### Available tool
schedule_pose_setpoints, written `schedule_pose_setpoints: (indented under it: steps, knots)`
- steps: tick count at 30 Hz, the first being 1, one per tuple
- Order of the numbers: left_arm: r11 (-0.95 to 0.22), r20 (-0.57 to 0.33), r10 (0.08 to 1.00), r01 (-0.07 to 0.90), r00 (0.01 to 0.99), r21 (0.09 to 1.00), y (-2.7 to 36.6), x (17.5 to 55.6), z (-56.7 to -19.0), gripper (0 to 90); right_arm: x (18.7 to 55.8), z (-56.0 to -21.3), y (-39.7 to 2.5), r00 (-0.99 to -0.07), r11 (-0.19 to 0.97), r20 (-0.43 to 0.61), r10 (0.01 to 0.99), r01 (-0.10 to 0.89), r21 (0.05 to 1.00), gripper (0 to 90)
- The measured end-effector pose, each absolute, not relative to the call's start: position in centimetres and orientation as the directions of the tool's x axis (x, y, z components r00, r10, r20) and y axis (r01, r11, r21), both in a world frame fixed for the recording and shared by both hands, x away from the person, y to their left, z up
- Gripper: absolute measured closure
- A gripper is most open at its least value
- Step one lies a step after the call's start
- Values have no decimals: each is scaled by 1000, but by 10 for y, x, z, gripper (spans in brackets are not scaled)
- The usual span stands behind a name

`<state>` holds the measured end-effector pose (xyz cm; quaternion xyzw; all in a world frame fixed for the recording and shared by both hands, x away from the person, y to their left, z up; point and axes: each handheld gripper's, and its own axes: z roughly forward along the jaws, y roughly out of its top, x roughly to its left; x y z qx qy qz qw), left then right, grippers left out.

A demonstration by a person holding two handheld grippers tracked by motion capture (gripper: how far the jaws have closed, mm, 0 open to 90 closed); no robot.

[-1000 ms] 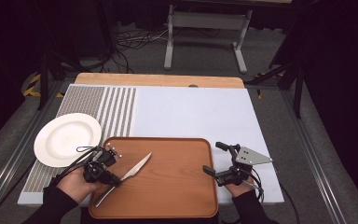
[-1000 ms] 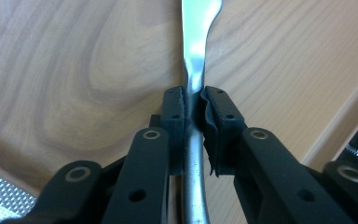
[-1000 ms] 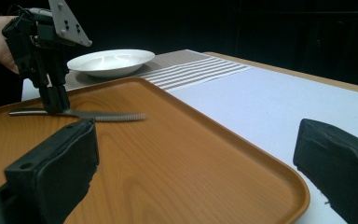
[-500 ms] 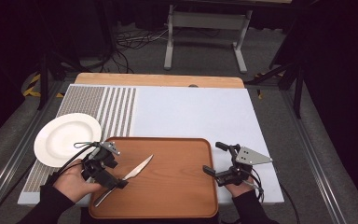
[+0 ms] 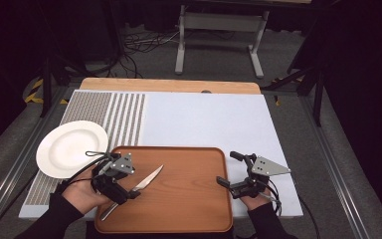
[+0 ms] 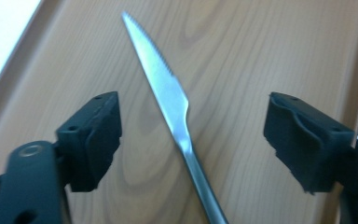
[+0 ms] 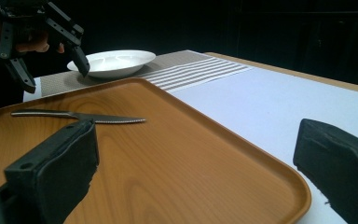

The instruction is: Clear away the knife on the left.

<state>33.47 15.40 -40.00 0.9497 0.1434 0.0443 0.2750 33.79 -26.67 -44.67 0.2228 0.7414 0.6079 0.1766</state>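
- Your left gripper (image 5: 124, 191) hangs just above the knife (image 5: 138, 189), jaws spread wide on either side of its neck, clear of it.
- The knife lies flat on the wooden tray (image 5: 189, 209), left portion.
- Your right gripper (image 5: 228, 169) straddles the tray's right rim, jaws apart, holding nothing.

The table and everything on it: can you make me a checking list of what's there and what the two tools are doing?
Surface: table with a pale mat, striped at its left; a wooden edge at the far side.
Job's things: knife lying flat on the wooden tray, toothed blade pointing away from the person.
Clutter: white plate left of the tray, empty.
Grippers: left tool open, jaws either side of the knife's neck, not touching; right tool open, above the tray's right edge, holding nothing.
Cables: a black cable at each tool; more on the floor beyond the table.
Surroundings: dark room, grey metal stand behind the table.
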Motion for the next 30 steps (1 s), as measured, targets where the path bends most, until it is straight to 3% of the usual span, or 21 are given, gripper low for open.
schedule_pose_setpoints:
  steps: [3,4,8,9,10,14,19,30]
  knots:
    - [-813,17,258,208,966,543,152,336,-401,306,338,-447,-267,-839,162,9,545,116,980,8]
    - [-819,23,240,189,971,542,152,336,-401,396,338,-447,-267,-839,161,11,544,117,980,8]
    - [-841,35,173,129,984,525,151,341,-406,568,338,-447,-267,-839,160,11,544,117,980,8]
    - [-841,30,160,121,987,528,151,342,-407,568,338,-447,-267,-839,160,11,544,117,980,8]
    - [-845,31,128,93,991,526,151,344,-409,673,338,-447,-267,-839,160,12,543,117,980,7]
    - [-845,30,136,100,990,526,149,346,-411,899,338,-447,-267,-840,160,12,542,117,980,7]
    - [-884,42,41,17,998,468,144,347,-417,900,338,-447,-267,-842,158,15,539,119,980,8]
    - [-915,12,-21,-24,1000,403,139,353,-426,900,338,-447,-267,-843,159,14,538,118,980,8]
